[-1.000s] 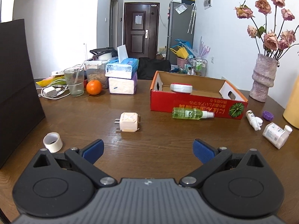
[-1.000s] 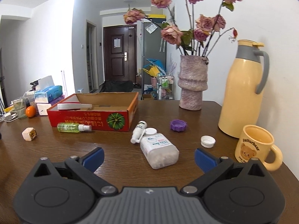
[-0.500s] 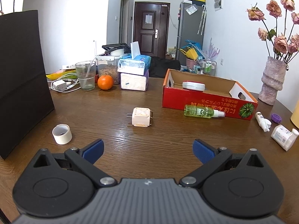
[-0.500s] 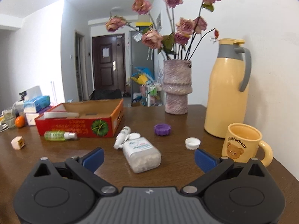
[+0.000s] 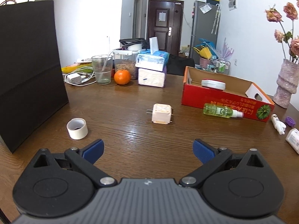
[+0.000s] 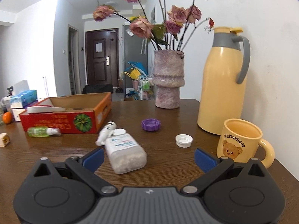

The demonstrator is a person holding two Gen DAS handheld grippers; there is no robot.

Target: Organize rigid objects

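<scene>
A red cardboard box (image 5: 220,100) (image 6: 61,118) sits on the wooden table with a white and red case (image 5: 213,84) inside it. A green spray bottle (image 5: 220,110) (image 6: 42,131) lies against its front. A cream plug adapter (image 5: 161,113) lies ahead of my open left gripper (image 5: 147,150), and a tape roll (image 5: 77,128) lies to its left. My open right gripper (image 6: 148,157) hovers just behind a white pill bottle (image 6: 124,152). A small white tube (image 6: 106,133), purple cap (image 6: 151,124) and white cap (image 6: 183,140) lie nearby.
A black paper bag (image 5: 28,71) stands at the left. At the back left are a glass (image 5: 101,69), an orange (image 5: 122,77), tissue packs (image 5: 152,69) and a charger with cables (image 5: 74,78). A flower vase (image 6: 168,78), yellow thermos (image 6: 222,80) and bear mug (image 6: 241,140) stand at the right.
The left gripper has shifted left, so the bag and tape roll show more. The right gripper has turned right and come closer to the pill bottle. Both stay open.
</scene>
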